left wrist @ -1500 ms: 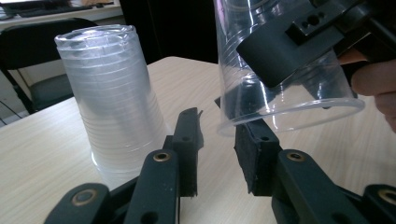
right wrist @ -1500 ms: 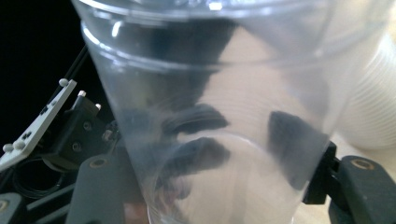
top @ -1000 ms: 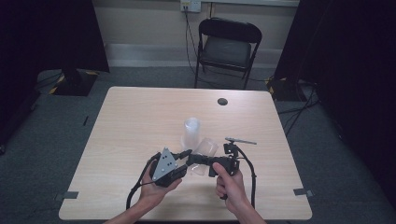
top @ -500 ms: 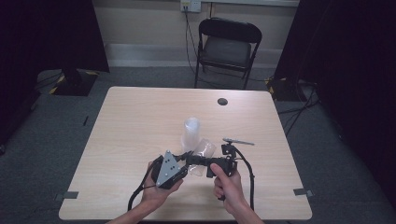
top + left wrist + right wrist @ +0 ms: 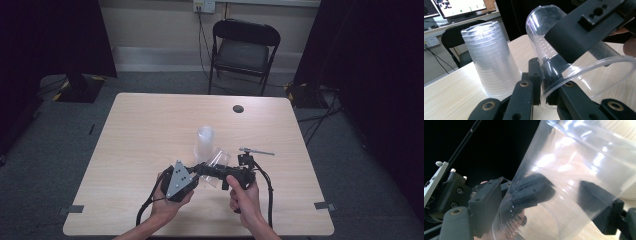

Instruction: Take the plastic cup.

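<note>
Gripping one clear cup point(image 5: 218, 161), both claws stay put beside the stack point(image 5: 204, 141).

You have a light wood table point(image 5: 140, 150) with rounded corners, standing on grey carpet point(image 5: 50, 150). Directly on it stands 1 upside-down stack of clear plastic cups point(image 5: 204, 144), near the middle. A small dark round disc point(image 5: 238, 108) sits toward the far edge, well apart from the stack. 2 tape marks point(image 5: 76, 208) lie on the carpet by the near corners.
</note>
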Tool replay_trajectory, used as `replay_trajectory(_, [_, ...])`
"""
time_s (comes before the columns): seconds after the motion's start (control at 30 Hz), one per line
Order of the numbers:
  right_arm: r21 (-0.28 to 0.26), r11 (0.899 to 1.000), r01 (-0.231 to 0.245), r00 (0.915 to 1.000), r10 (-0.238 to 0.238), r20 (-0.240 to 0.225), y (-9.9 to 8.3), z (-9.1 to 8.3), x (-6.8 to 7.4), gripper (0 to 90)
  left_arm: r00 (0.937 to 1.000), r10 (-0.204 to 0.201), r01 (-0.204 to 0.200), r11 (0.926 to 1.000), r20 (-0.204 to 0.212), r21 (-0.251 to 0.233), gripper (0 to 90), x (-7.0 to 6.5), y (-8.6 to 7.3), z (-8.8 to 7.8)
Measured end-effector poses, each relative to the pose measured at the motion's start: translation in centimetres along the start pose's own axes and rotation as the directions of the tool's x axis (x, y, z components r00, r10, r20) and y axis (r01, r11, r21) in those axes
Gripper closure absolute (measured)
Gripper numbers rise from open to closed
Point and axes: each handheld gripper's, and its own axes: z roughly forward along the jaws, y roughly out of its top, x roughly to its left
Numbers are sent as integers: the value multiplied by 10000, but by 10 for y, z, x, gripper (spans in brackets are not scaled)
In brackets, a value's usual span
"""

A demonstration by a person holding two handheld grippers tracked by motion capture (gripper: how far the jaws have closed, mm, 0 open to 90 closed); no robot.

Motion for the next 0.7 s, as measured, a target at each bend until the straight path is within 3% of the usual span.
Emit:
replay_trajectory(0.43, [-30,9994,338,9994,-339,-91,3,-5,2,172,9993,-384,384,9992,6,99,871,7,1,-2])
replay_trajectory(0.7, [-171,9975,692,9976,-691,68,5,-10,3,172,9932,-1159,1158,9931,60,173,875,22,-1,-6])
